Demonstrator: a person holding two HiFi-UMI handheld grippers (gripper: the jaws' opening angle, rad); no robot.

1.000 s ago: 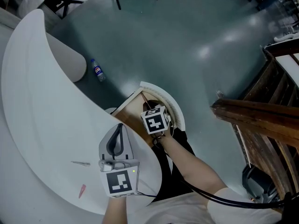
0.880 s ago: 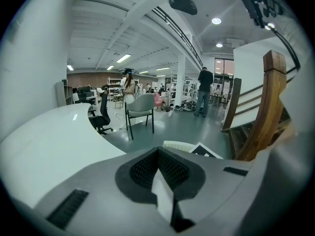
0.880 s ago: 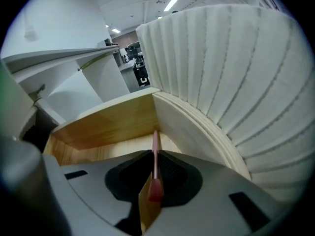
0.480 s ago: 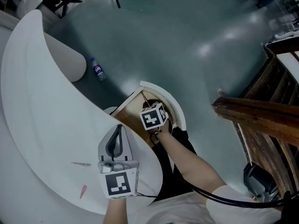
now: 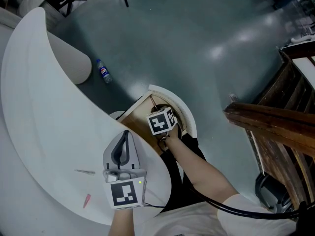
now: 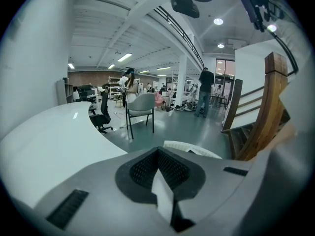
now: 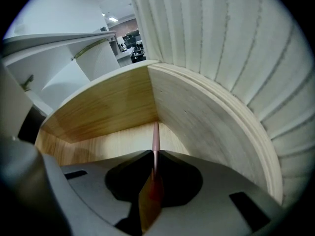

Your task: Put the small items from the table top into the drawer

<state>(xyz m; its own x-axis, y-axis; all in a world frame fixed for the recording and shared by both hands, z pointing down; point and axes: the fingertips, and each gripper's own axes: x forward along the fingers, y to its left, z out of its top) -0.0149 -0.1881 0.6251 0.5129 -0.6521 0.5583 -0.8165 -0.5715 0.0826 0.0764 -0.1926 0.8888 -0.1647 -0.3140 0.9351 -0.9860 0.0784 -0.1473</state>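
Grey hand-held gripper, black-white marker cube

Thin pink stick pointing into open wood-lined drawer, pink piece and grey sliver lying on table top

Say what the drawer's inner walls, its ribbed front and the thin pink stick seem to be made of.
The drawer's inner walls: wood or wood-look board, matt, going by the light-brown grain. The ribbed front: white, matt, fluted; painted board or plastic, unclear. The pink stick: smooth pink, probably plastic; too thin to be sure.
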